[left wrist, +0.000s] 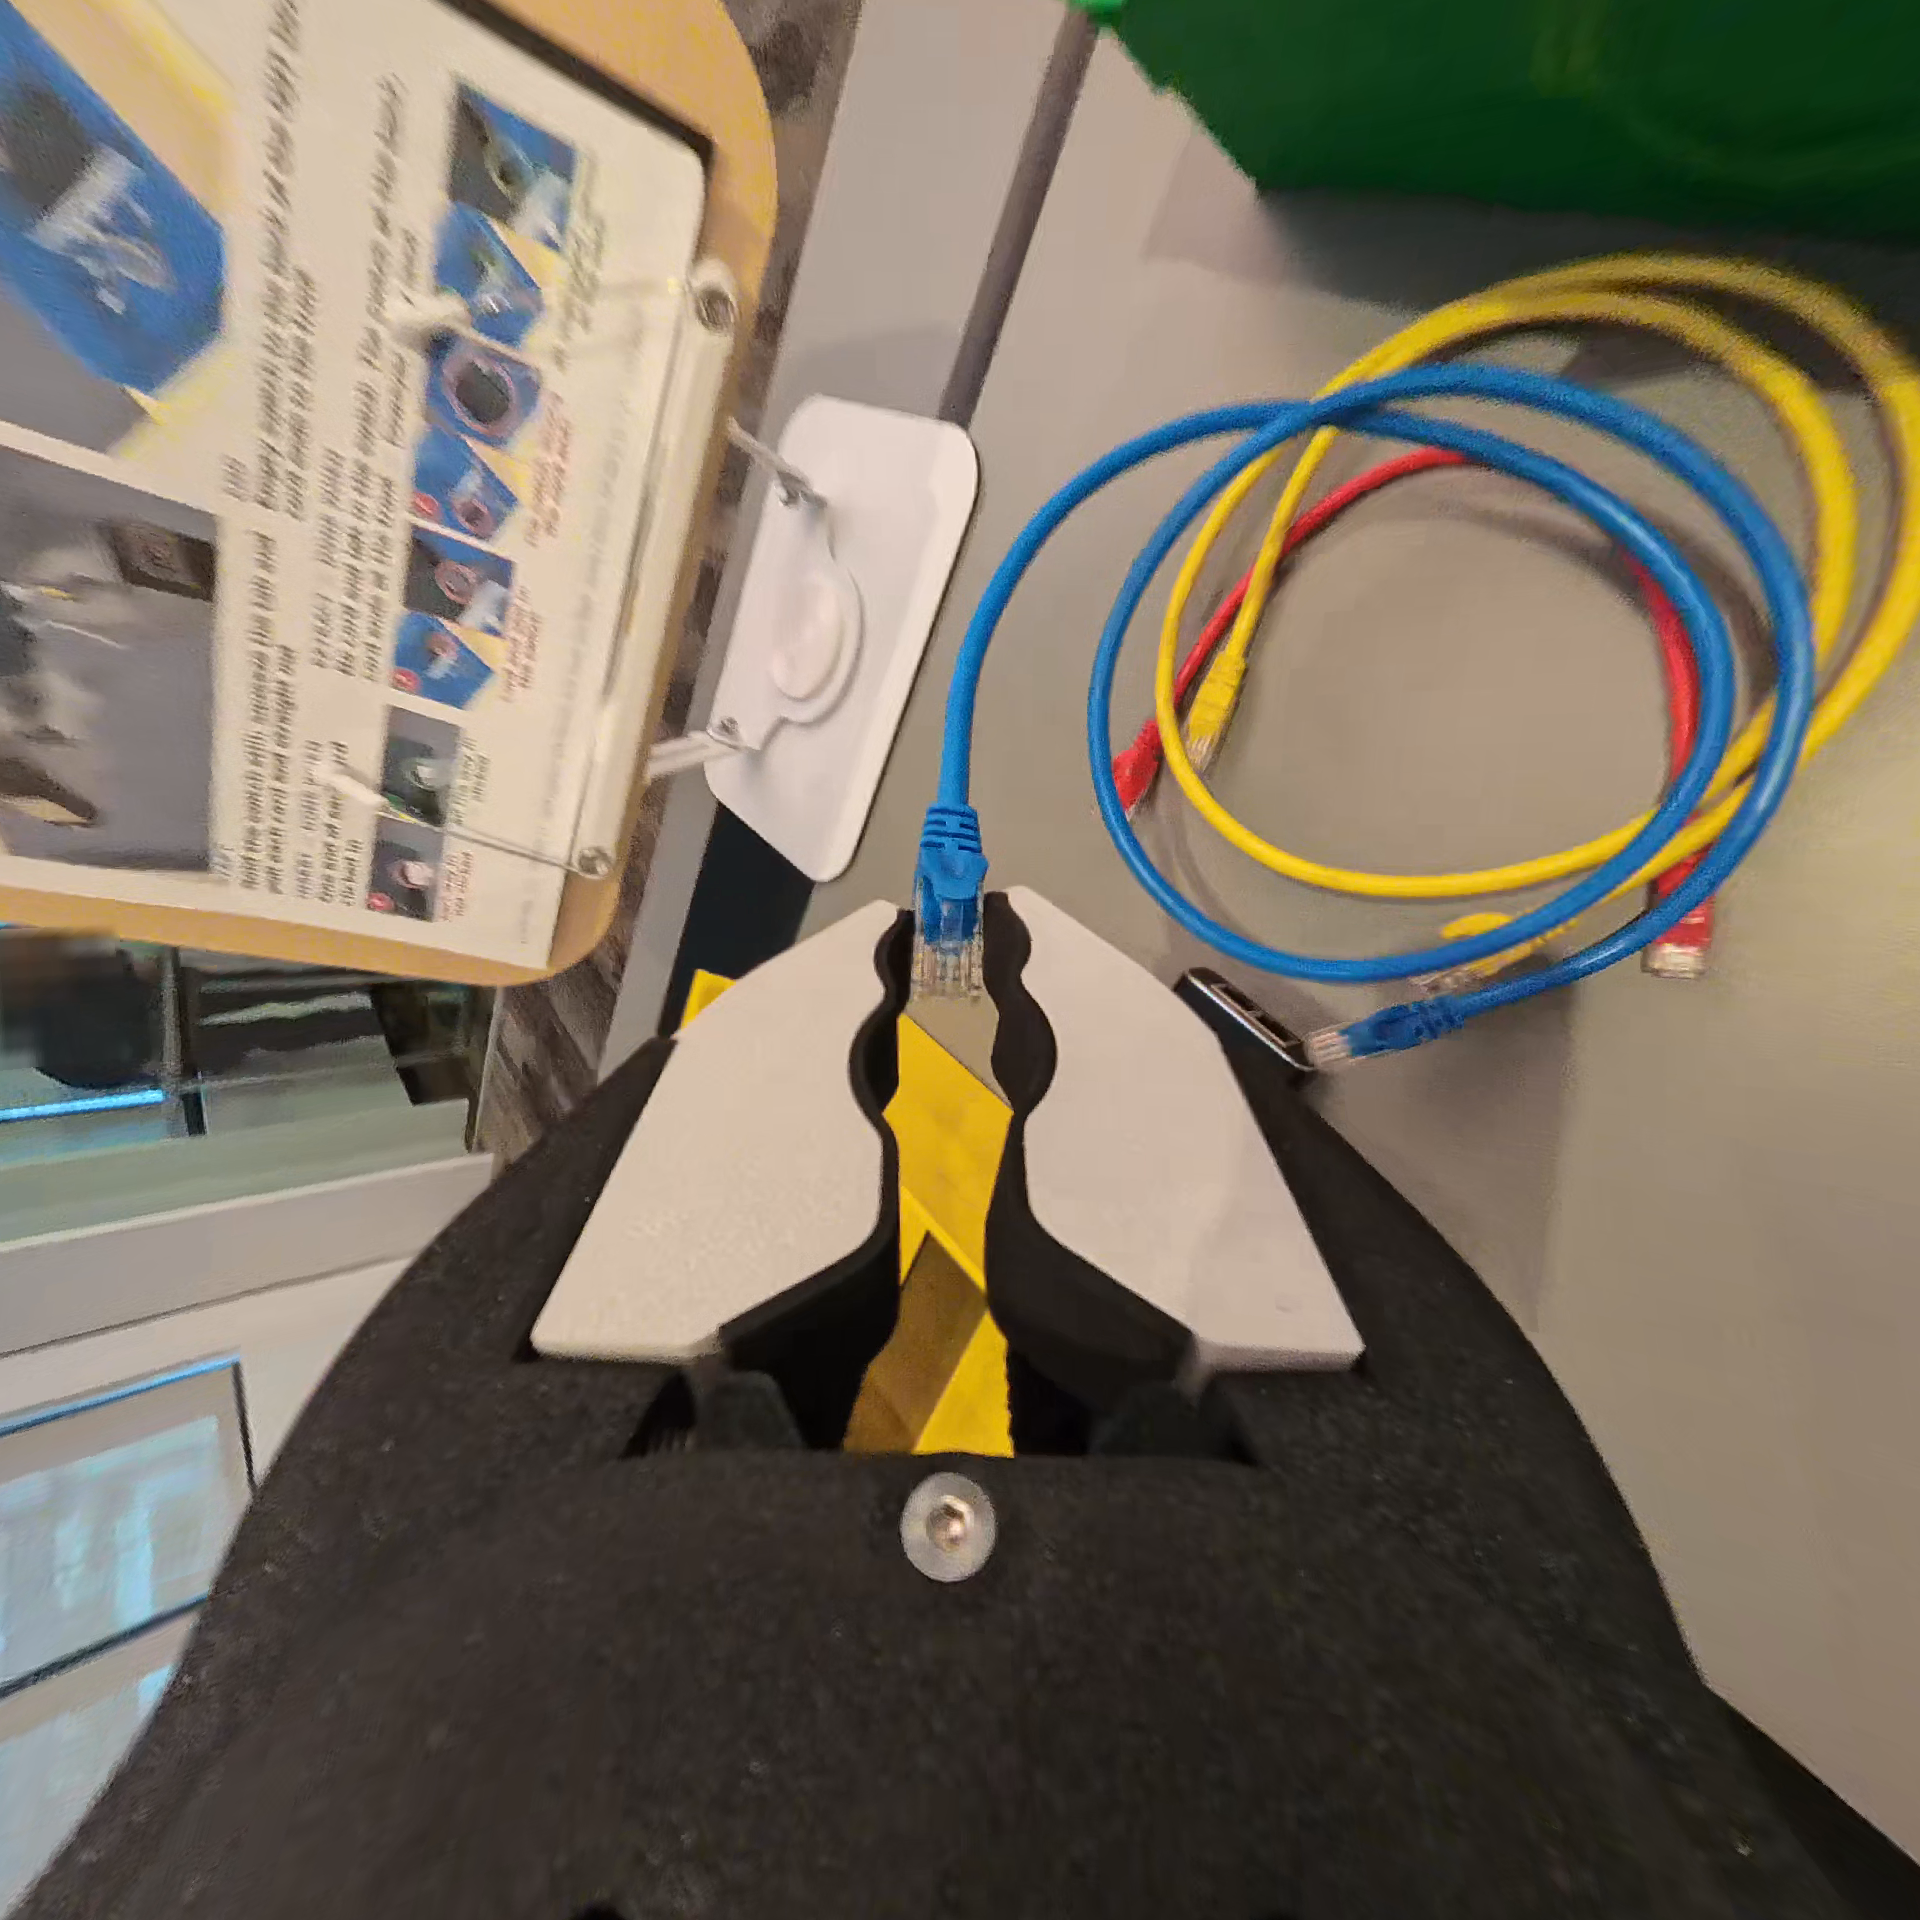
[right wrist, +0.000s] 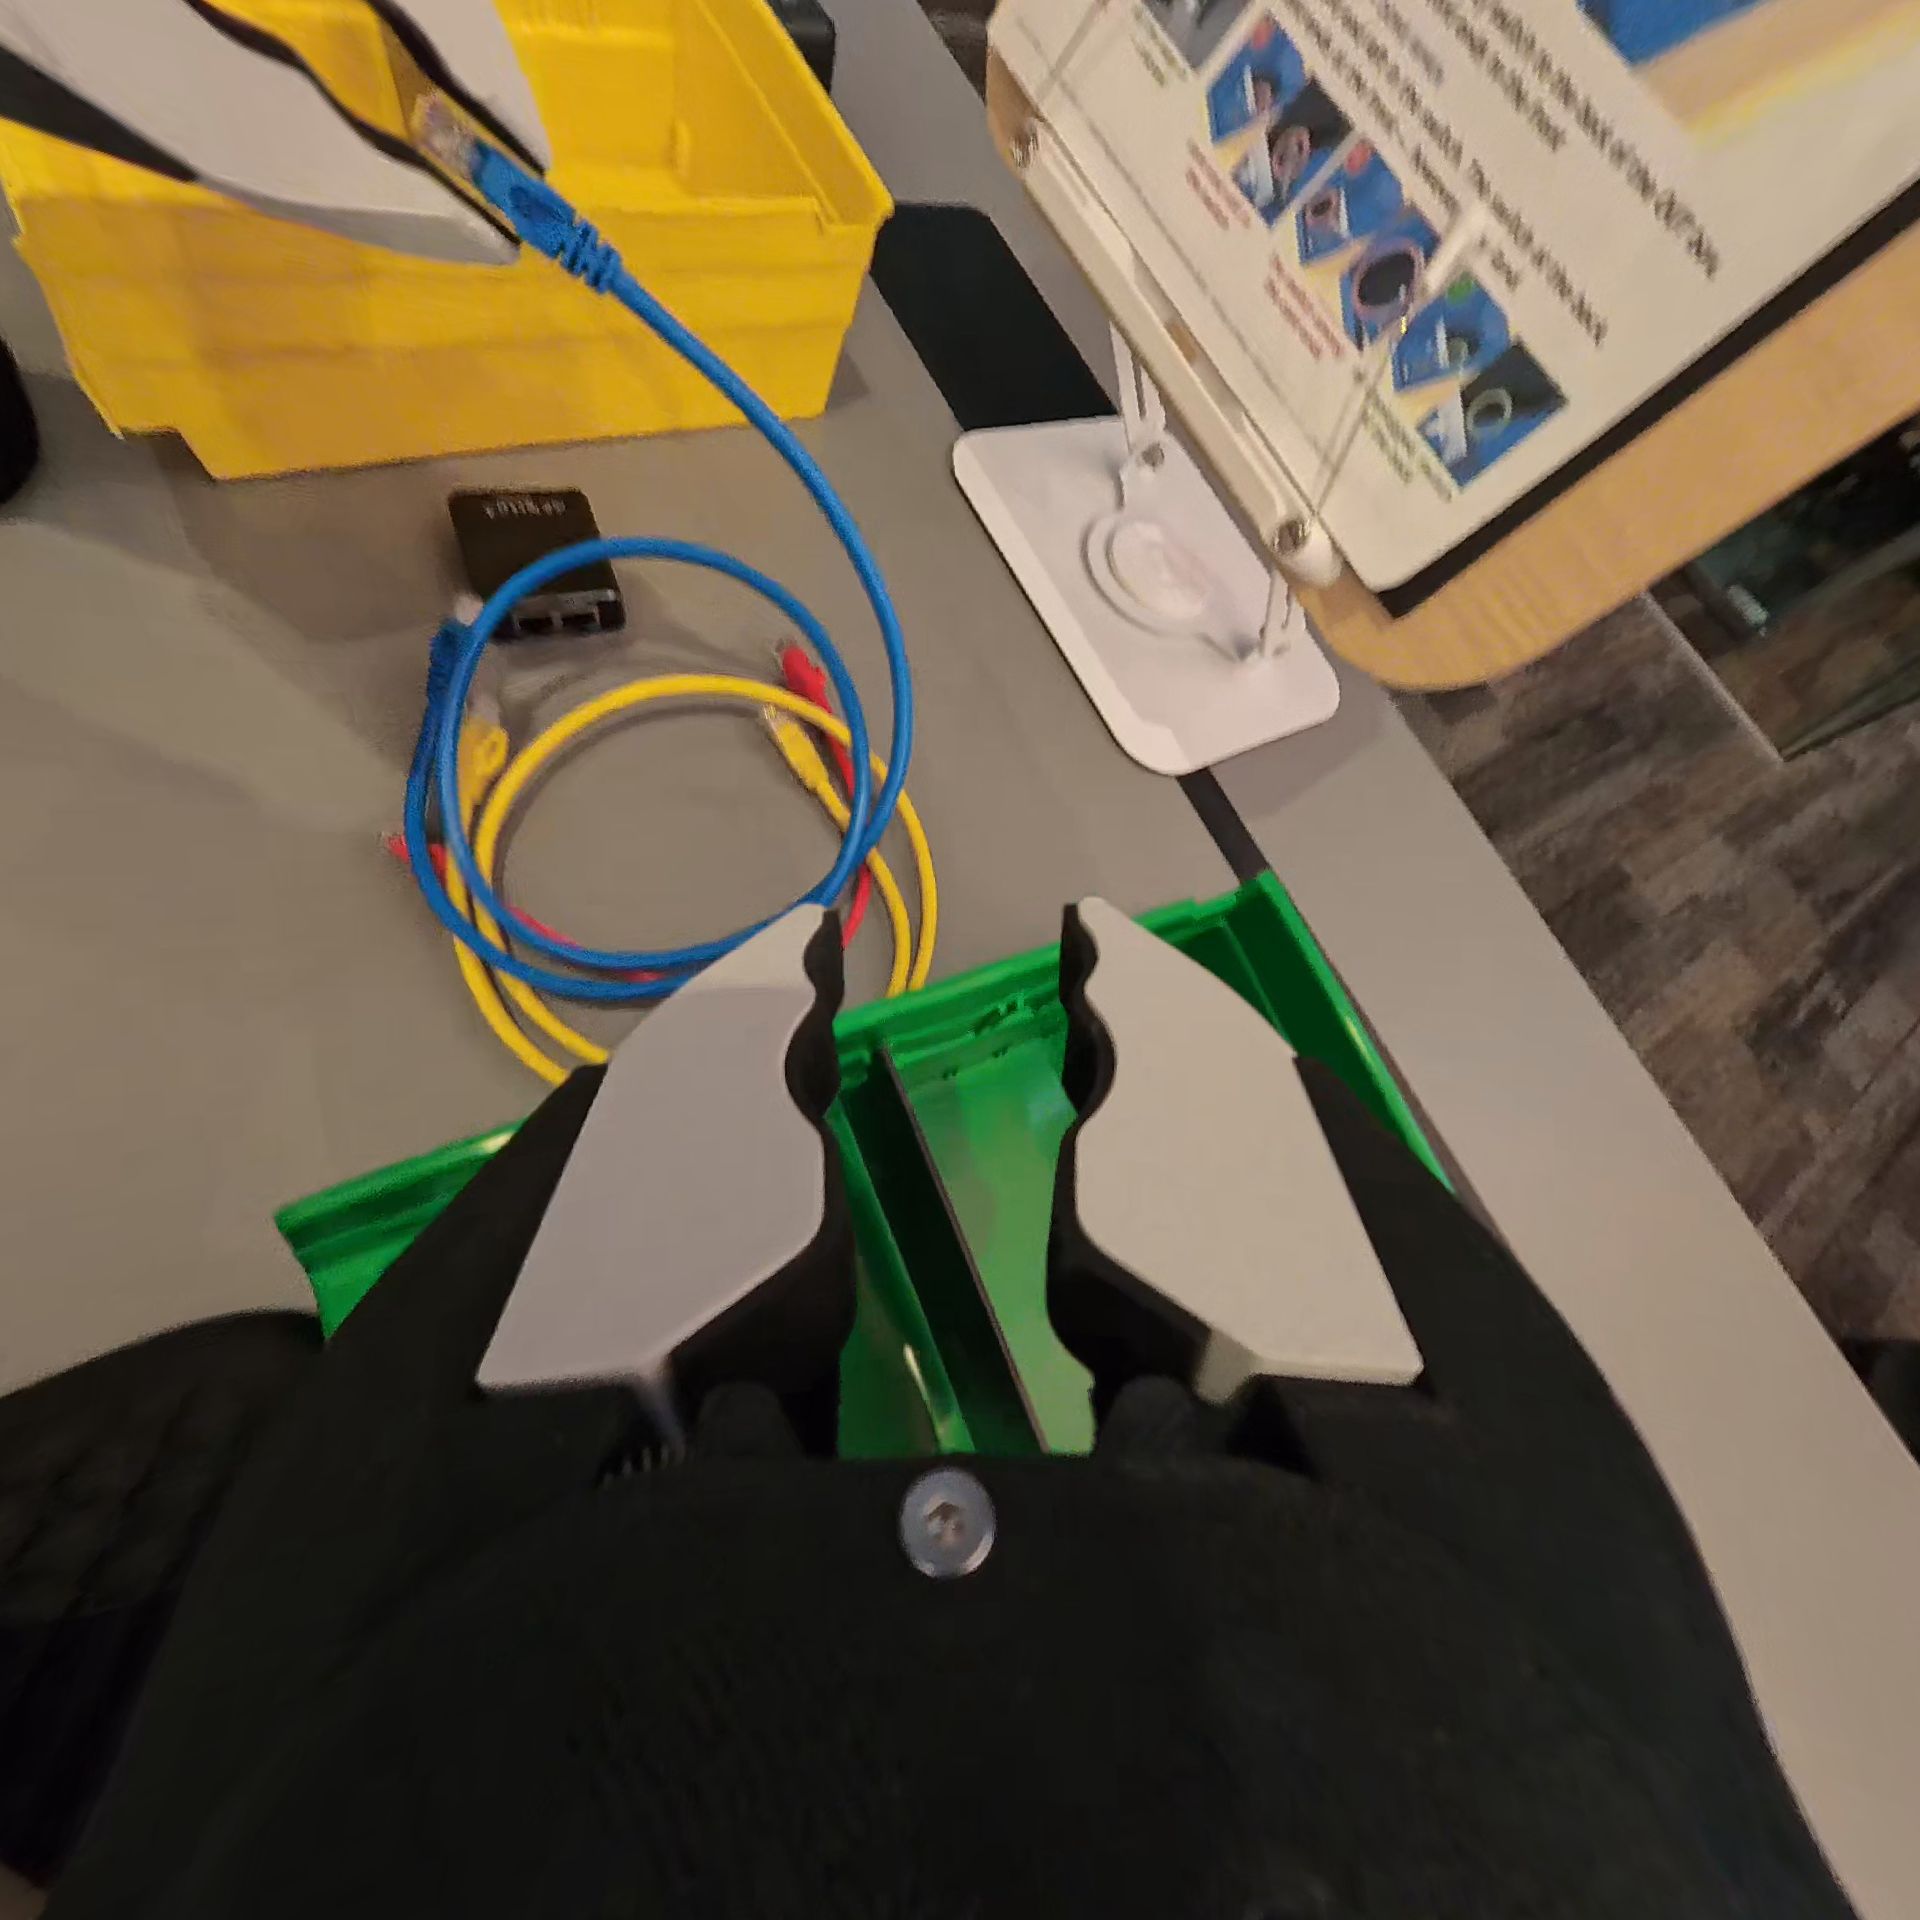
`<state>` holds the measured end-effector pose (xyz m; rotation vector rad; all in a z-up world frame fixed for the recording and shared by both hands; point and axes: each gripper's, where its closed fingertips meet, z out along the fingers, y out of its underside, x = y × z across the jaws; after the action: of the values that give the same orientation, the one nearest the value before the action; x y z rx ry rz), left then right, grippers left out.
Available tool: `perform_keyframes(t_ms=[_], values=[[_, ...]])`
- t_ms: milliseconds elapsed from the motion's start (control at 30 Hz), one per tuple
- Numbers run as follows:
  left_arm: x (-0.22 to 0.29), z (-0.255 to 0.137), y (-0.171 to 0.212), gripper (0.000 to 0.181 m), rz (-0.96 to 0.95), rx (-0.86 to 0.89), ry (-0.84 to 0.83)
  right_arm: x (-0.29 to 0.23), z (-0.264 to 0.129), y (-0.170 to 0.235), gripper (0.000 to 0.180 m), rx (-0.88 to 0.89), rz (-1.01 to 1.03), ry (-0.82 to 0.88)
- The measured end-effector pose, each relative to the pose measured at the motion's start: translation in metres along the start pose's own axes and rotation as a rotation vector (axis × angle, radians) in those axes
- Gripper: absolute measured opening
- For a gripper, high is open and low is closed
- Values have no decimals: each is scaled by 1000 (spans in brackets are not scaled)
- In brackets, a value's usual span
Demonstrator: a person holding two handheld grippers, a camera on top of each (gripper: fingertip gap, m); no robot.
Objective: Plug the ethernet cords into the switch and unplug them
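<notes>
My left gripper (left wrist: 948, 935) is shut on the clear plug of the blue ethernet cord (left wrist: 948, 883), lifted above the grey table; it also shows at the top left of the right wrist view (right wrist: 468, 156). The blue cord (right wrist: 831, 520) runs down to a coil lying with a yellow cord (right wrist: 707, 691) and a red cord (right wrist: 805, 670). The small black switch (right wrist: 535, 561) sits on the table by the coil, ports facing the cords; its corner shows in the left wrist view (left wrist: 1247, 1013). My right gripper (right wrist: 945, 925) is open and empty above a green bin.
A yellow bin (right wrist: 623, 260) stands beyond the switch. The green bin (right wrist: 966, 1143) has a divider and lies under my right gripper. A white stand (right wrist: 1143, 592) holds an instruction board (right wrist: 1455, 260) at the table's edge, with dark floor (right wrist: 1662, 831) beyond.
</notes>
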<state>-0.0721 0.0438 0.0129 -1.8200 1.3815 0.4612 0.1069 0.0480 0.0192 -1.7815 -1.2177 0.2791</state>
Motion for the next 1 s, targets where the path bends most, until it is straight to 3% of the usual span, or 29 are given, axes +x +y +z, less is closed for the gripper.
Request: perform_keyframes(t_ms=[33,233,433,467,500,533,700,800,900,1000], values=[[0,-9,-6,13,8,27,1,-1,3,-9,43,29,-5,-1],[3,-54,-33,13,135,167,-57,-29,20,-76,49,258,-108,-49],[11,-77,-41,13,160,296,-25,-71,53,-90,52,221,-254,-157],[10,-80,-40,13,149,318,-12,-74,56,-90,46,215,-264,-167],[9,-82,-39,13,131,343,2,-79,57,-90,18,212,-279,-190],[7,-85,-39,13,104,374,23,-79,58,-93,10,223,-291,-184],[-31,-99,-34,29,-169,575,53,-66,45,-122,7,327,-218,-75],[-63,-110,-30,52,-416,737,34,-55,36,-139,7,351,-161,45],[-64,-121,-35,66,-530,885,177,-47,31,-150,7,316,-123,187],[-67,-124,-40,60,-632,961,260,-55,30,-162,7,318,-89,225]])
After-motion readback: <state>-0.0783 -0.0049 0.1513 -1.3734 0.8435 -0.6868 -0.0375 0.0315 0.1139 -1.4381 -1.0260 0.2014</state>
